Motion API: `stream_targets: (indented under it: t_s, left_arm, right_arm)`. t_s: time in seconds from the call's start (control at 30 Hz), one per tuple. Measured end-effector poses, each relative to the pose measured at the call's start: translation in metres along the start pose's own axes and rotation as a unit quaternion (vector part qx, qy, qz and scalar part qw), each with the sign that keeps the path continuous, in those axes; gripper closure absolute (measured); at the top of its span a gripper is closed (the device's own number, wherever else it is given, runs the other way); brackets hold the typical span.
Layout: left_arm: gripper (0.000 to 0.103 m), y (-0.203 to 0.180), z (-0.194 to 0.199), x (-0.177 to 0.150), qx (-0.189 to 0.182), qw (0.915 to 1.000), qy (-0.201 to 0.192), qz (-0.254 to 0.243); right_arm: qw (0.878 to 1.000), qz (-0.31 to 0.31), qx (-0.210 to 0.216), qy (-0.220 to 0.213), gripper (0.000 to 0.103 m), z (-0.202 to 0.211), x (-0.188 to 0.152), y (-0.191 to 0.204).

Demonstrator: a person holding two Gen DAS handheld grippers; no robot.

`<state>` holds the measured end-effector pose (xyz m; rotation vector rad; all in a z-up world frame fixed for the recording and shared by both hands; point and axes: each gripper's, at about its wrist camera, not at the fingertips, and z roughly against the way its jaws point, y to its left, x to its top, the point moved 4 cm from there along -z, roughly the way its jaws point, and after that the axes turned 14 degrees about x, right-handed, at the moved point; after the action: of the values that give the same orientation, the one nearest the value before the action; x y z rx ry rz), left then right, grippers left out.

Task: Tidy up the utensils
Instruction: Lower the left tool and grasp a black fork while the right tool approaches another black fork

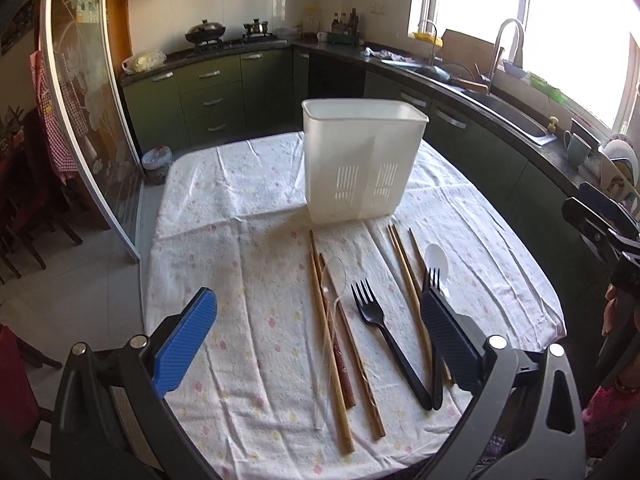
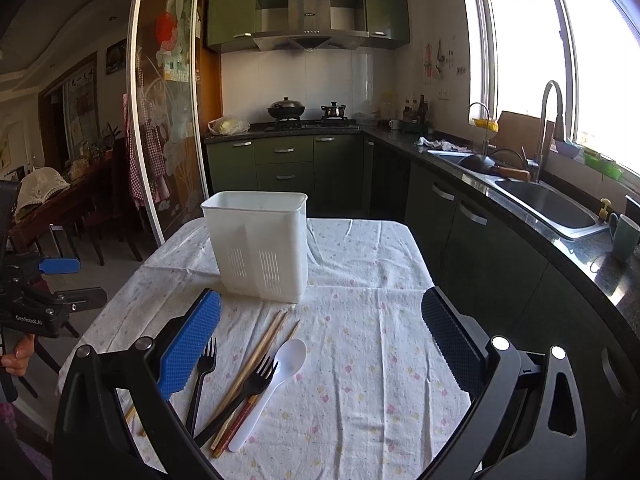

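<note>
**Nothing sorted yet: every utensil is on the cloth, the holder looks empty**

Closest to the lens in the left wrist view, the left gripper [image 1: 318, 334] hangs above the lower middle of the frame with its fingers [image 1: 186, 342] spread wide and nothing between them. Beyond them, on the counter under a white flowered tablecloth [image 1: 240, 264], lie the loose pieces: a bundle of brown wooden chopsticks [image 1: 332, 360], a clear plastic spoon [image 1: 335, 276] resting across them, a black plastic fork [image 1: 382, 328], a second set of wooden chopsticks [image 1: 406, 276] at centre right, and a white plastic spoon [image 1: 437, 258] with another black fork [image 1: 433, 280] beside it, partly hidden by the dark finger.

Upright in the upper centre of the frame stands the tall white plastic utensil holder [image 1: 360, 160], with slotted vents low on its front. No handle shows above its rim, so I judge it empty, though its inside is not visible.

In the right wrist view, the right gripper [image 2: 320, 344] is likewise spread wide and empty, with the same utensils at lower left.

My judgement: the task is at its very start; every piece is left to pick up and drop in.
</note>
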<state>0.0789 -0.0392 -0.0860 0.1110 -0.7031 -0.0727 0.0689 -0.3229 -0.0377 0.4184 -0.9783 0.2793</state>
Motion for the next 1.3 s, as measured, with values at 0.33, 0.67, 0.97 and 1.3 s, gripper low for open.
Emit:
stream_targets:
  t_s: [0.33,0.67,0.97,1.3]
  left_arm:
    - [0.019,-0.056,-0.088,-0.031,-0.099,0.9544,0.28,0.032]
    - [0.055,-0.079,-0.116,-0.039,-0.062,0.9369,0.341,0.048]
    - [0.083,-0.084,-0.137,-0.028,-0.037,0.9408,0.332,0.056]
    - [0.094,-0.087,-0.142,-0.021,-0.021,0.9461,0.322,0.022]
  right_arm:
    - [0.994,-0.08,0.041,0.067,0.004,-0.021,-0.02,-0.025]
    - [0.992,-0.091,0.04,0.079,0.004,-0.024,-0.028,-0.031]
    - [0.986,-0.116,0.042,0.11,0.004,-0.032,-0.034,-0.036]
    - [0.941,-0.172,0.158,0.246,0.004,-0.066,-0.035,-0.001]
